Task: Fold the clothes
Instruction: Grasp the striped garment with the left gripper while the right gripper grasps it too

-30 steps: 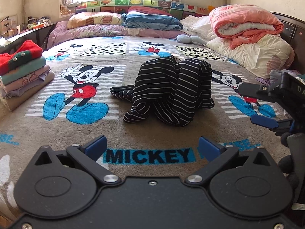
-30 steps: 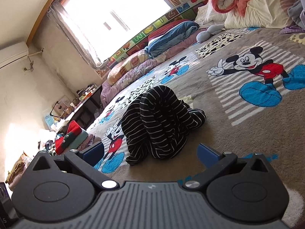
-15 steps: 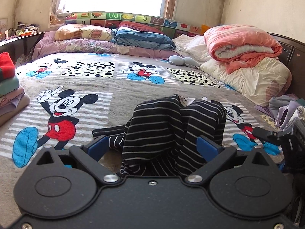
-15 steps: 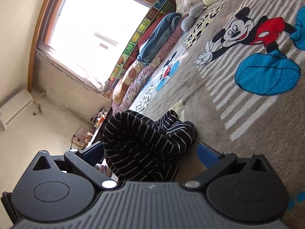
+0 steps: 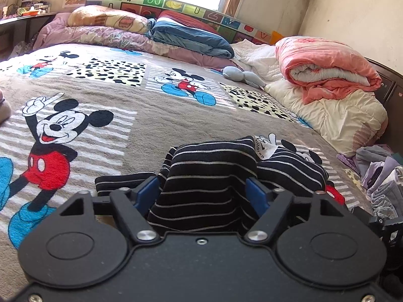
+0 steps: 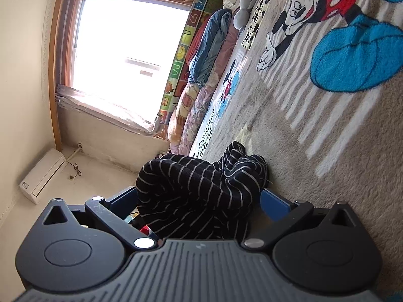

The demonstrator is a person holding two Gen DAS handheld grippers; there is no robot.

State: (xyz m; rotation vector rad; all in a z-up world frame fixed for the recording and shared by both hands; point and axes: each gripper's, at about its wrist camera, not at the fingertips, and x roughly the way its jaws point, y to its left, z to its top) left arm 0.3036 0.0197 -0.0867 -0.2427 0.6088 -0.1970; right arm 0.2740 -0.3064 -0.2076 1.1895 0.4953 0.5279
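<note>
black garment with thin white stripes (image 5: pixel 209 176), crumpled in a raised heap on the bed's cartoon-mouse blanket (image 5: pixel 141 125), white label showing.

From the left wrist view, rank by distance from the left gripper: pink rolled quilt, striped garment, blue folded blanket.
1. Striped garment, between the left gripper's fingers, which have just been closing.
2. Pink rolled quilt, far right.
3. Blue folded blanket, centre, by the headboard.
</note>
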